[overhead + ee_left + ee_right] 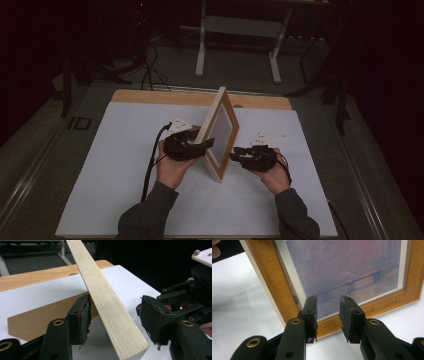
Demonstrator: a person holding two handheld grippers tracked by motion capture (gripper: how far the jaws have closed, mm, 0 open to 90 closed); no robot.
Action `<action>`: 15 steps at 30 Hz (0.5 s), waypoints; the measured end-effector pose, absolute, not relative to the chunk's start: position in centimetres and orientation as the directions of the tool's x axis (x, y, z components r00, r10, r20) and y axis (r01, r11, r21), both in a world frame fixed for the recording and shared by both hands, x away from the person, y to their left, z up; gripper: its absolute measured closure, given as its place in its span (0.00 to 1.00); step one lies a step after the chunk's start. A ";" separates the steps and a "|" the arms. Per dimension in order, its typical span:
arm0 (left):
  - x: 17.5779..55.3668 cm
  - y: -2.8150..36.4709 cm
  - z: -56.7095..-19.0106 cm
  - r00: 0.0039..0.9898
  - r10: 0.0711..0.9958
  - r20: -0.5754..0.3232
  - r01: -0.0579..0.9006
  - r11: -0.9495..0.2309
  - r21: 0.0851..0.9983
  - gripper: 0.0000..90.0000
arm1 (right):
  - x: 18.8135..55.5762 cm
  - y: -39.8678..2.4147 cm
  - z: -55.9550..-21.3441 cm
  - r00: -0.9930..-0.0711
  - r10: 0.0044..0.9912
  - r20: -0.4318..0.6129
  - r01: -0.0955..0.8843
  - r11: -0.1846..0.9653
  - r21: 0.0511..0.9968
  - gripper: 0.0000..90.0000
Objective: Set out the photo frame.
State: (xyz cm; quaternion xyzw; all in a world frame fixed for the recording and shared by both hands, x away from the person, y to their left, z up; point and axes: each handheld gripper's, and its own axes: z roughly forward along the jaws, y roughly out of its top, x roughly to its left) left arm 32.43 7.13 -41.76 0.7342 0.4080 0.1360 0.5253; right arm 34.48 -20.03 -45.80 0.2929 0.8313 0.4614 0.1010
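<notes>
- Standing on one edge on the white sheet that covers the table, a wooden picture frame leans at a tilt between the person's two hands
- Left gripper, nearest the person on the left, straddles the frame's pale side edge with its jaws apart; one pad lies right against the wood, the other stands clear of it, so it is not clamped
- Right gripper sits just at the glass side of the frame, low down; its jaws are partly apart with nothing between them, pointing at the print of a hazy bridge scene and the lower rail of the frame
- Brown backing board lies flat on the sheet behind the frame, seen past the left gripper's jaws
- Bare wooden tabletop shows as a strip along the far edge of the sheet
- Beyond the table, a white metal stand rests on the dark floor
</notes>
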 end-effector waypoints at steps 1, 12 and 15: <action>32.4 7.1 -41.8 0.630 0.742 -0.229 0.456 -0.115 0.882 0.50 | 34.5 -20.0 -45.8 -0.808 0.580 0.102 0.394 0.403 0.826 0.74; 32.4 6.9 -42.1 0.586 0.774 -0.239 0.488 -0.102 0.867 0.60 | 34.5 -20.0 -45.7 -0.808 0.580 0.101 0.391 0.401 0.829 0.74; 32.5 7.0 -42.1 0.585 0.773 -0.246 0.491 -0.095 0.866 0.64 | 34.5 -20.0 -45.6 -0.808 0.581 0.102 0.392 0.399 0.829 0.74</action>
